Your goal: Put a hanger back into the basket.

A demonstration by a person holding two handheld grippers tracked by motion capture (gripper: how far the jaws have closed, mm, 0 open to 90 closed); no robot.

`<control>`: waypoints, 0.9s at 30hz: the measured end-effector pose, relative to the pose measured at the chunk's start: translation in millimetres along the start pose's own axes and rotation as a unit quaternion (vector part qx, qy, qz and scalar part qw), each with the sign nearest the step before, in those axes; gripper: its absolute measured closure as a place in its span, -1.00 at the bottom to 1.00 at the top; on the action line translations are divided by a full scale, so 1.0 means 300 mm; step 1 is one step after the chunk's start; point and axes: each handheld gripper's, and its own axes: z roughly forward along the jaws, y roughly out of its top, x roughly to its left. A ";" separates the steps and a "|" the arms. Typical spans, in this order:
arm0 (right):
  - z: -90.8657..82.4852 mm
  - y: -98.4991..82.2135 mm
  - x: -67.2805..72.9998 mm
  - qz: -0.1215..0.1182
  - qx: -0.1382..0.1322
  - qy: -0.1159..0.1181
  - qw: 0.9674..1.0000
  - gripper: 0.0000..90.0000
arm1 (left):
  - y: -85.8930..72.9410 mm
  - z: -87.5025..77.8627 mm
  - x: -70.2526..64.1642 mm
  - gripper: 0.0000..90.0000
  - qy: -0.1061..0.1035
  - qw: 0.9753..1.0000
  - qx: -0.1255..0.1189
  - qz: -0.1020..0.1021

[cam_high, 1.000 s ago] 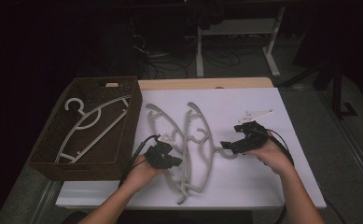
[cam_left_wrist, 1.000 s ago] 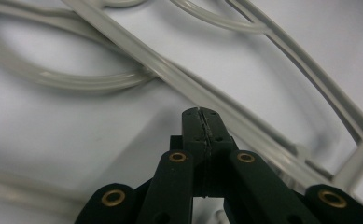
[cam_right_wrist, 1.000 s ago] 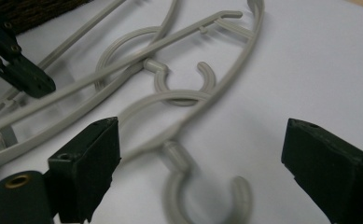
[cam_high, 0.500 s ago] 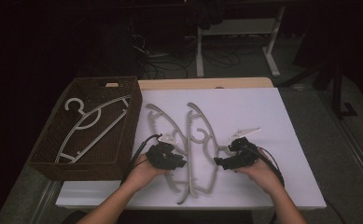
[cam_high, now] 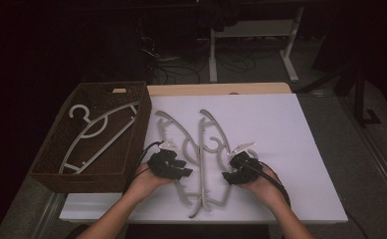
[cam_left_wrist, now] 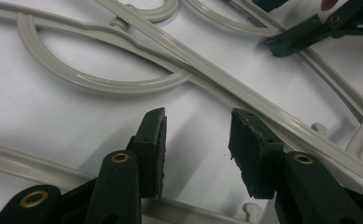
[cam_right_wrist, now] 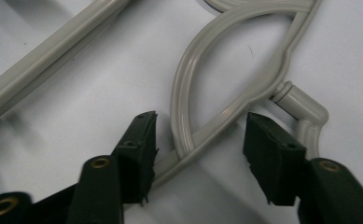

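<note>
In the high view, your white worktop (cam_high: 280,129) was the one bright area, while the room behind it stayed almost black and grainy. In both gripper views the light was even, with soft shadows under the hangers (cam_left_wrist: 123,84) and blurred near edges.

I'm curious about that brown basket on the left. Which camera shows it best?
The high view: the brown wicker basket sits at the white table's left edge, with a grey hanger lying inside. The left and right gripper views look closely at hangers on the table instead.
</note>
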 end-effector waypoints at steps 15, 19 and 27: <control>-0.042 -0.021 -0.128 -0.010 -0.001 0.001 1.000 0.68 | -0.001 -0.005 0.009 0.25 0.001 1.000 -0.003 -0.003; -0.061 -0.045 -0.197 -0.022 -0.002 0.006 1.000 0.71 | 0.000 -0.004 0.008 0.25 0.001 1.000 -0.001 -0.002; -0.111 -0.068 -0.296 0.001 -0.032 0.028 0.999 0.54 | 0.000 -0.003 0.010 0.25 -0.001 1.000 0.001 -0.004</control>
